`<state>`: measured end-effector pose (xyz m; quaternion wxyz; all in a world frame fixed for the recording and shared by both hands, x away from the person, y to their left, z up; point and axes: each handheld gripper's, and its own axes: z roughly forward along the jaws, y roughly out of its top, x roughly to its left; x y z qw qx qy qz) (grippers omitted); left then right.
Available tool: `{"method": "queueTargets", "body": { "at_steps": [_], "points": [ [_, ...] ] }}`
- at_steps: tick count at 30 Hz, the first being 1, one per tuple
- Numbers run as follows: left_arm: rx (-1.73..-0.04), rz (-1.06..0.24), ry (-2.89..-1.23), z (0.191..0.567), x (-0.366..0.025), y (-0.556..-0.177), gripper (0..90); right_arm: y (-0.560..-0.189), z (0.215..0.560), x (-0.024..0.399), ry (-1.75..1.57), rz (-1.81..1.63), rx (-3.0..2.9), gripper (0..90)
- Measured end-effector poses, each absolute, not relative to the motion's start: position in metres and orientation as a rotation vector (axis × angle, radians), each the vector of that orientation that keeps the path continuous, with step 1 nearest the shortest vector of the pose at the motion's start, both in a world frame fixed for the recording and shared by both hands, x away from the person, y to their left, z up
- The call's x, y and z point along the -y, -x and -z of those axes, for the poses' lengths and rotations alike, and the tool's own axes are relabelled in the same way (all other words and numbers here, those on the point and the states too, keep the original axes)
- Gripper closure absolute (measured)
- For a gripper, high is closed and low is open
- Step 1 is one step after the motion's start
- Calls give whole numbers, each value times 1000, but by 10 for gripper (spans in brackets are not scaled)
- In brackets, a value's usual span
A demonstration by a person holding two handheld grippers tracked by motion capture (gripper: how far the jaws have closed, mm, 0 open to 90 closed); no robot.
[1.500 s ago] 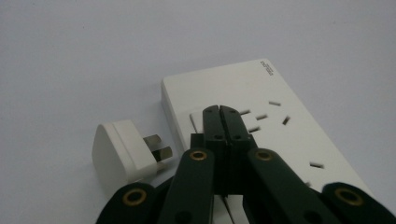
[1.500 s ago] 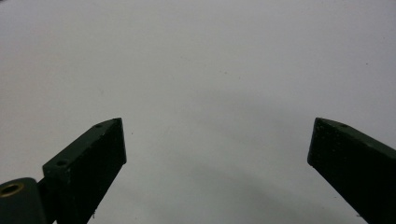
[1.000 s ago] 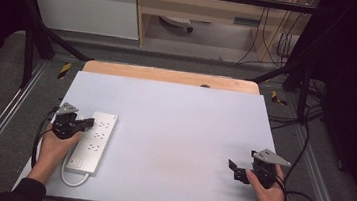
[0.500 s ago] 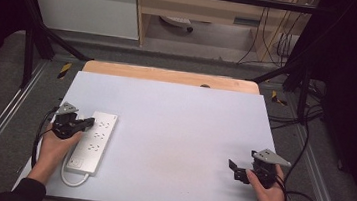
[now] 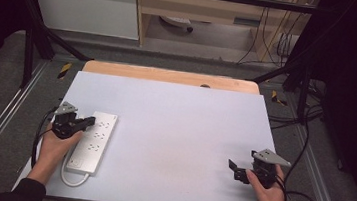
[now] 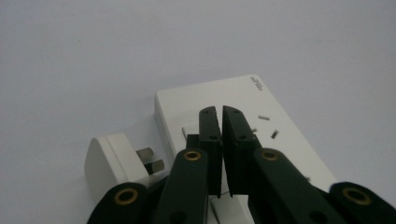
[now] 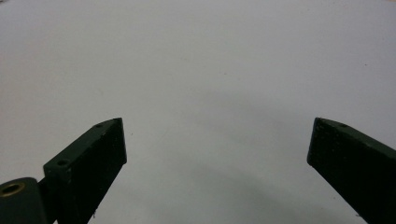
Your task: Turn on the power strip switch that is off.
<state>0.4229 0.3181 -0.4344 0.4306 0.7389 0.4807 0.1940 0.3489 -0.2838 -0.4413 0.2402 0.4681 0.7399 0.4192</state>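
White plug (image 6: pixel 108 161) lies beside power strip (image 5: pixel 92 142).

Left gripper (image 5: pixel 81 122) over power strip (image 5: pixel 92 142) (white); right gripper (image 5: pixel 235 170) apart.

Pale grey table top (image 5: pixel 174 125), wooden strip at far edge. White power strip (image 5: pixel 92 142) laid flat nr left edge, w/ white plug (image 6: pixel 109 161) beside.

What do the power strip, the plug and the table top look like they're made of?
Power strip: looks like hard white plastic, smooth with a slight sheen, moulded rounded corners.
Plug: the same kind of white plastic body; its pins look like dull grey metal.
Table top: a matte, pale grey sheet, possibly laminate or a mat; a wood-coloured board shows at its far edge.
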Motion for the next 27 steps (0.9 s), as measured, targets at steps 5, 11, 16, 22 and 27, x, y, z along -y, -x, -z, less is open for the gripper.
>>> {"method": "queueTargets", "body": {
  "at_steps": [5, 11, 16, 22, 27],
  "points": [
    [-1200, -484, -1835, 434, -318, -423, 828, -349, 441, 284, -1284, -1148, -2023, 51],
    [-1194, -489, -1823, 432, -317, -422, 778, -349, 441, 284, -1283, -1148, -2023, 51],
    [-1184, -483, -1819, 432, -316, -422, 765, -349, 441, 284, -1281, -1149, -2025, 51],
    [-1174, -479, -1818, 431, -313, -422, 731, -349, 441, 284, -1282, -1148, -2024, 51],
    [-1161, -471, -1817, 429, -310, -421, 697, -349, 441, 284, -1284, -1148, -2023, 50]
  ]
}}
